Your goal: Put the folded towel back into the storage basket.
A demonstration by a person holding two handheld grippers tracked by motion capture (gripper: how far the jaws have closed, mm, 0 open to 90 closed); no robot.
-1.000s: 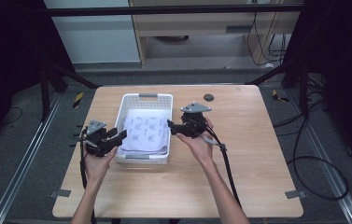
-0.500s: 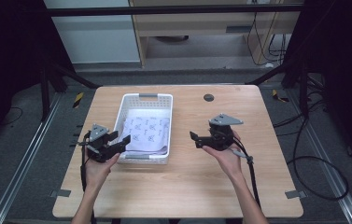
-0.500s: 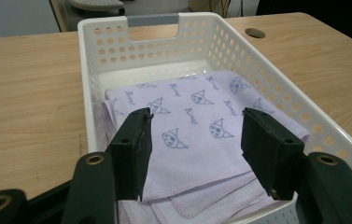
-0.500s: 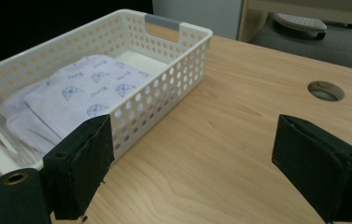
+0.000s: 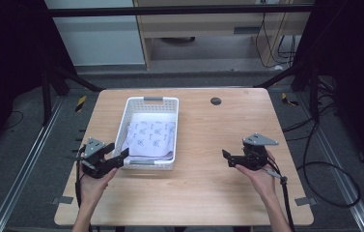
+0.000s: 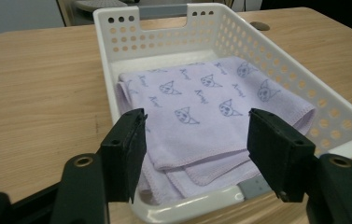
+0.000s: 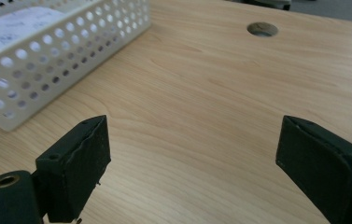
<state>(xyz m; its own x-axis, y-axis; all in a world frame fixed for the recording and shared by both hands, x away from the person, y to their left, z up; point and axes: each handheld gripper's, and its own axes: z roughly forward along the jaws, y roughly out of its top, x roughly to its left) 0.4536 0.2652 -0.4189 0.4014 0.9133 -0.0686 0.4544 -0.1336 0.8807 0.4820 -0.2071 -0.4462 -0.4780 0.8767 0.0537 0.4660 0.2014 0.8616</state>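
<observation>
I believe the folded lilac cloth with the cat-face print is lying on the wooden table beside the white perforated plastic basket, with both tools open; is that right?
Not quite: the folded lilac cloth with the cat-face print lies inside the white perforated plastic basket, not beside it on the wooden table, as the left gripper view shows. The left tool and the right tool are indeed open.

floor: grey carpet (image 5: 20, 145) | table (image 5: 208, 145): light wood | rear: pale cabinet (image 5: 97, 38), wooden shelf (image 5: 208, 24) | cables (image 5: 329, 159) right
</observation>
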